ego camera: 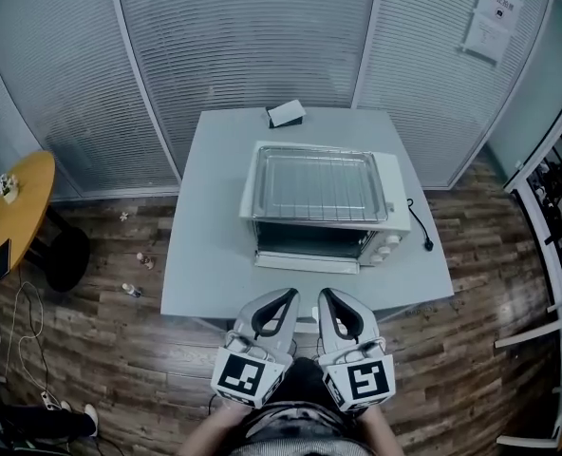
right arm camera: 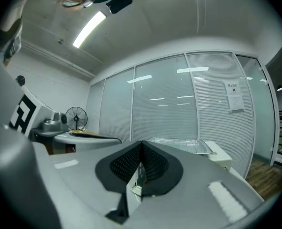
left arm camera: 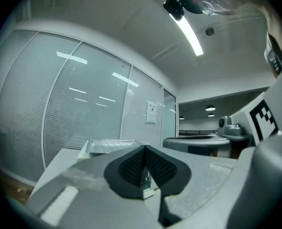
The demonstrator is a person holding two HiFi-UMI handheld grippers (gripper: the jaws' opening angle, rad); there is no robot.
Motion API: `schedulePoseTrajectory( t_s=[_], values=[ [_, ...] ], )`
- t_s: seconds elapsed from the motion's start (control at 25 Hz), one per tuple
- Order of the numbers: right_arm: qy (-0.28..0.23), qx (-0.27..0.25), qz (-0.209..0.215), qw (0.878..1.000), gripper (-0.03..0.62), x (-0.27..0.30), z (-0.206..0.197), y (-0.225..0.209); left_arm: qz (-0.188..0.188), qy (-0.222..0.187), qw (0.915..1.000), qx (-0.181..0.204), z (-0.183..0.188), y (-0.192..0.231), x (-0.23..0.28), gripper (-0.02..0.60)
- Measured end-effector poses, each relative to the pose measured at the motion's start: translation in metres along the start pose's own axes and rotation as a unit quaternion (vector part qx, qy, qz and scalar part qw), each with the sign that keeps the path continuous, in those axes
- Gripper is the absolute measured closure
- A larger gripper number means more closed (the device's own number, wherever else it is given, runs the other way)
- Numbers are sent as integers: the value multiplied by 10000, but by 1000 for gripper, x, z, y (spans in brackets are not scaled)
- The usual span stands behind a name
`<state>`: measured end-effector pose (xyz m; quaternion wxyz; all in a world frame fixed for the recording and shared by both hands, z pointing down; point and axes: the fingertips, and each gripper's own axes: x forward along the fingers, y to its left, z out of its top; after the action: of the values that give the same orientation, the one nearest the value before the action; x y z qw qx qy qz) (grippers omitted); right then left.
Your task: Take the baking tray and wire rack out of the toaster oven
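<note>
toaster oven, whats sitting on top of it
A wire rack lies on a baking tray on the toaster oven roof. They cover most of it; only its right strip shows.

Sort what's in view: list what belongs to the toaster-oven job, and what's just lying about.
Belongs to the job:
- toaster oven
- wire rack and baking tray, both on top of it
- left gripper and right gripper, both shut and empty

Just lying about:
- small box behind the oven
- power cord beside it
- round wooden table
- paper notice on the glass wall
</note>
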<state>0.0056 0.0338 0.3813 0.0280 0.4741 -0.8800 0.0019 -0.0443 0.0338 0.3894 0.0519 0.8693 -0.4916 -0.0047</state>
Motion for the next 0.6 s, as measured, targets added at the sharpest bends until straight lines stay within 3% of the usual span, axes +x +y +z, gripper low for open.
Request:
schedulePoseTrajectory(
  t_s=[0.16,0.44,0.6],
  values=[
    [-89,9,150,9998,591,-1,7,-11,67,-157,9997,164,8,-11,9,577],
    [-123,-19,462,9989,592,-5,19,-34,415,-130,9990,42,19,-28,28,577],
    [-122,-19,581,9982,592,-6,19,-43,568,-85,9982,176,16,-32,34,577]
  ],
)
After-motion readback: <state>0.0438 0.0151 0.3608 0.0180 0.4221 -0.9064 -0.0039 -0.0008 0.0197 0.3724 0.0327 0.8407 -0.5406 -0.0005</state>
